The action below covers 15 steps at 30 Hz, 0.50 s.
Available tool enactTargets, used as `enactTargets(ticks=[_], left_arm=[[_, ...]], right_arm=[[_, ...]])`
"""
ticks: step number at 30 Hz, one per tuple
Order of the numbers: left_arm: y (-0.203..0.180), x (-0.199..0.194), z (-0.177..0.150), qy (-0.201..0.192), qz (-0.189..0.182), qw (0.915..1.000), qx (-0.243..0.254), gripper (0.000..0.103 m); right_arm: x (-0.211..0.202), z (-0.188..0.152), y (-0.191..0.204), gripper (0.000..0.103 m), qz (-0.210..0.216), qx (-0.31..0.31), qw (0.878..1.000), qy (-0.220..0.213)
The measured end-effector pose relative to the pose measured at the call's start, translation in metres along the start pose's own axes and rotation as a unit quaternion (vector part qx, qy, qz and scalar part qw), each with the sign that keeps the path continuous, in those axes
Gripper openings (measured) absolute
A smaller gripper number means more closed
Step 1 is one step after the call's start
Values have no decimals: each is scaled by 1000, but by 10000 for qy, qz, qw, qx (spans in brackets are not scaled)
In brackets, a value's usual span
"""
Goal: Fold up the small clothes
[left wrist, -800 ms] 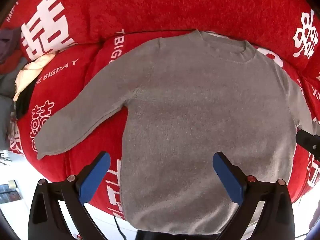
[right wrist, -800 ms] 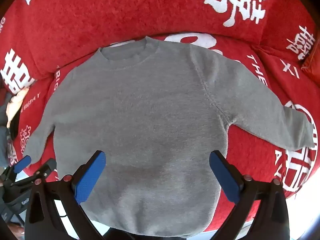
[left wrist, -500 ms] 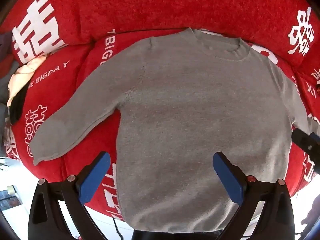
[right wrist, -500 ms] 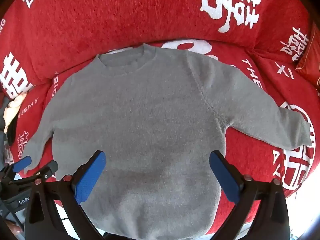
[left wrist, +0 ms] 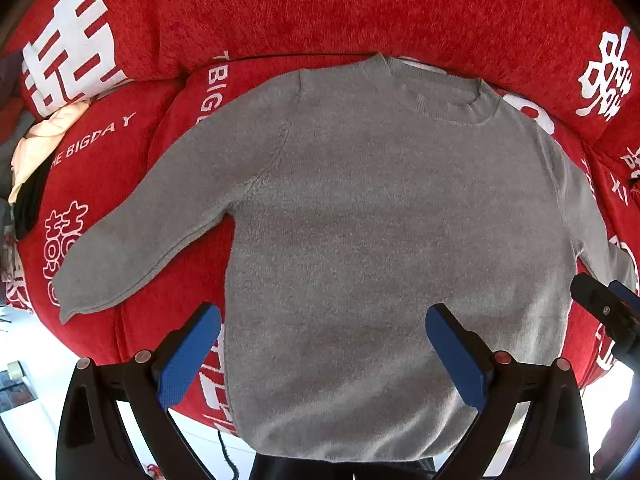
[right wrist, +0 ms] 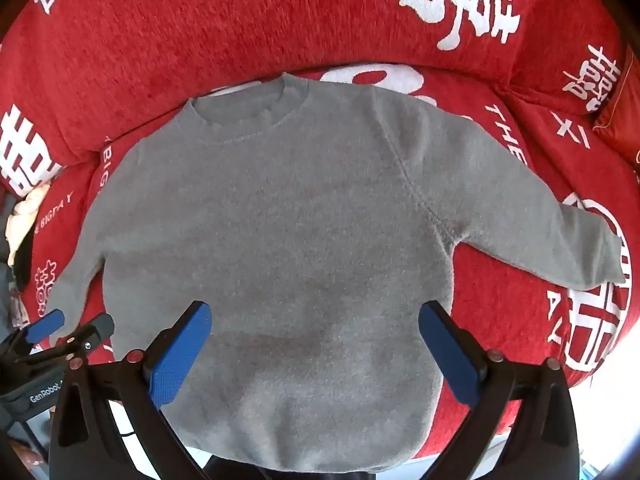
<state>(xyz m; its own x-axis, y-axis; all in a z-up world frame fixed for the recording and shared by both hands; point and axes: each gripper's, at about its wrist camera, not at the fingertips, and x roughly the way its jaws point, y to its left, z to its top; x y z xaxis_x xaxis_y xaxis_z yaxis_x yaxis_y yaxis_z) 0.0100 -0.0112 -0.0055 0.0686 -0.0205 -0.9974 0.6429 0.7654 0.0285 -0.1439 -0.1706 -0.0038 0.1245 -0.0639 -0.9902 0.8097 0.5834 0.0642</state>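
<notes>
Both cameras have slid a little to the left since the earlier pictures, so the gray sweater (left wrist: 384,240) now sits a bit more to the right in the left wrist view, and more of its left sleeve (left wrist: 160,220) shows.

Closest to us, the left gripper (left wrist: 323,344) hangs over the bottom part of the sweater. Its jaws are spread wide apart, and its blue pads (left wrist: 188,354) hold nothing. One pad is over the red cover by the sweater's edge, and the other is over the gray cloth.

The right gripper (right wrist: 314,344) hangs over the bottom of the sweater too. Its jaws are also wide open and hold nothing. Each gripper peeks in at the side of the other one's view.

The sweater lies flat and face up on a red sofa cover (right wrist: 240,20) with big white letters and signs on it. The bottom edge is near us and hangs a little over the front of the seat. Both sleeves stick out to the sides and slant down. The right sleeve (right wrist: 540,216) rests on a white sign.

Farther back is the round neck (right wrist: 244,112), close to the red back cushion. Far off at the left side, a cream and black cloth pile (left wrist: 36,152) lies on the seat.
</notes>
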Motion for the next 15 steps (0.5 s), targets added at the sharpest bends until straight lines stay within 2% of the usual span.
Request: enactTargets(ticks=[15], left_arm=[[0, 1, 2, 60, 50, 10000, -15, 103]], right_arm=[[0, -1, 0, 103, -4, -6, 10000, 25]])
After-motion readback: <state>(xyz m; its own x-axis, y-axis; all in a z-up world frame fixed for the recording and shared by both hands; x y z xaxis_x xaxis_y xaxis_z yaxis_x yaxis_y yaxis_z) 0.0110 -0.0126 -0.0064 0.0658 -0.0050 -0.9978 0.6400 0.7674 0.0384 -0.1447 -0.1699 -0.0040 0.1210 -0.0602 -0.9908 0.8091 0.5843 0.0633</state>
